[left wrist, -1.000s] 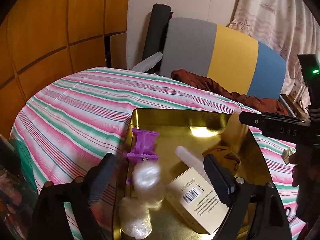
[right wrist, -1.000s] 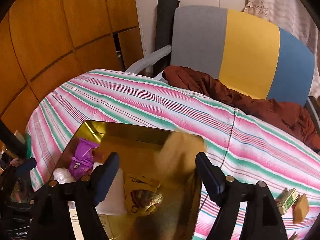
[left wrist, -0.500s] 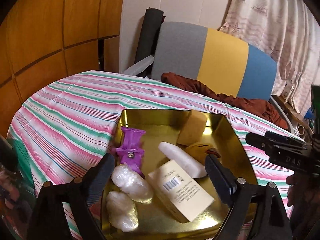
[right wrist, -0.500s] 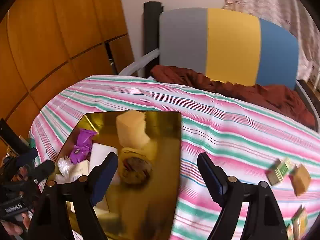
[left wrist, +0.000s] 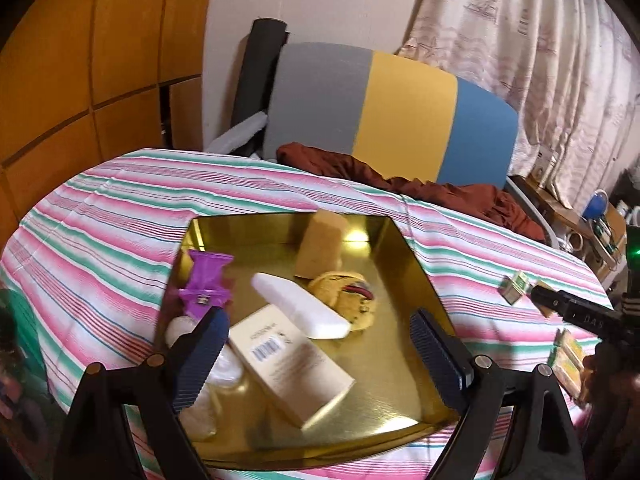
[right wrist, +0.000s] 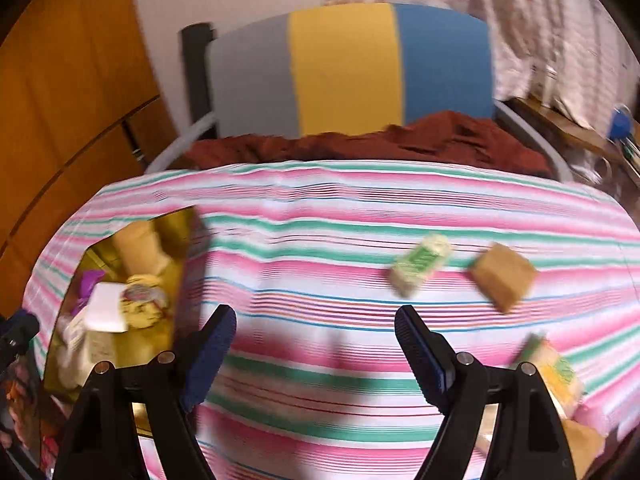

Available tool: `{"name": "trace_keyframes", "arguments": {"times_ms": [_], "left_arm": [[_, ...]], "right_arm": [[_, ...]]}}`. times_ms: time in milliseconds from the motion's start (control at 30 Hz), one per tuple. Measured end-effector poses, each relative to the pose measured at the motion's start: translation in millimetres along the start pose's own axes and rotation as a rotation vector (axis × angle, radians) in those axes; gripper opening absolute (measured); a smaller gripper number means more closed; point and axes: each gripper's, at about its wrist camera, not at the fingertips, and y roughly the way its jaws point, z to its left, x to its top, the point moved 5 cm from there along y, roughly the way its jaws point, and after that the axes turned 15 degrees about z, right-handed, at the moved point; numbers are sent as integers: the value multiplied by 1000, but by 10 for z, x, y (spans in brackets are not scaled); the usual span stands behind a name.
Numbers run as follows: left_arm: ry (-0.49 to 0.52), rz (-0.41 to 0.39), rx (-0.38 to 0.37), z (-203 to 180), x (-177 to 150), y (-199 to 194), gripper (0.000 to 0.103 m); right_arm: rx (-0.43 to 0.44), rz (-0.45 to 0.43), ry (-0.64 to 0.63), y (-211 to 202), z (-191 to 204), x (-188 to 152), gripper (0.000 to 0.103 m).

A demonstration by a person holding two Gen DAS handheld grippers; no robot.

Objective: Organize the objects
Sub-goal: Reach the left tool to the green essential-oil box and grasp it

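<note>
Now the right gripper is wide open and empty, above the striped cloth. Nearby, the small brown cardboard box looks light and stiff. Pinch its flat sides.

Motion-blurred green box, brown block.

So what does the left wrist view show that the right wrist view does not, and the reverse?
Only the left wrist view shows the barcode box lying clearly in the tray, the wrapped white bundles beside it, and the right tool from the side.

Only the right wrist view shows the brown block on the cloth clearly, in full.

Both show the gold tray, purple piece, tan block, green box and striped cloth.
</note>
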Motion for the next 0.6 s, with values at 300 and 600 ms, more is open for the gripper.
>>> {"name": "trace_keyframes", "arguments": {"times_ms": [300, 600], "left_arm": [[170, 21, -46, -641, 38, 21, 92], [367, 53, -64, -1578, 147, 246, 93]], "right_arm": [[-125, -48, 183, -185, -1266, 182, 83], [-19, -69, 413, -99, -2013, 134, 84]]}}
